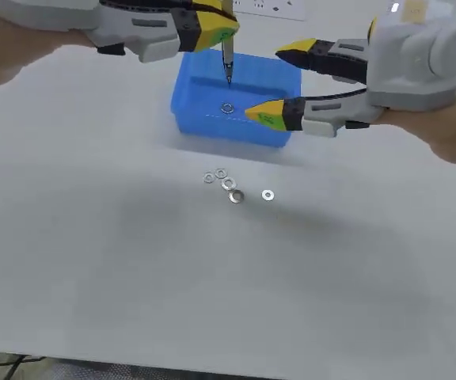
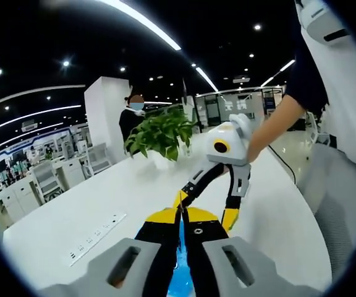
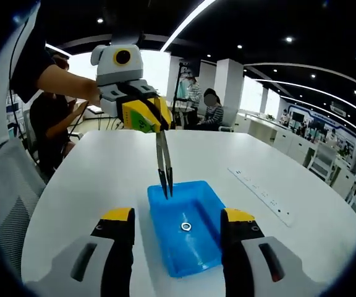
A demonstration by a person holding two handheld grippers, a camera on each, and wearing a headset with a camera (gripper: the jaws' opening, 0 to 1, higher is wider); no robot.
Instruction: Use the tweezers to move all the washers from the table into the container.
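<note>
Bright overhead strip light, fisheye warping

Left gripper (image 1: 216, 33): light grey shell, black jaws, yellow tips.
Right gripper (image 1: 279, 83): same grey, black and yellow; greenish mark on one tip.
Sleeve (image 2: 306, 80): dark, short.

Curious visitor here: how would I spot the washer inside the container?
Find the blue container at the far side of the white table. One washer lies on its floor, near the tweezers. Unlike the five washers on the table, it sits alone inside.
</note>
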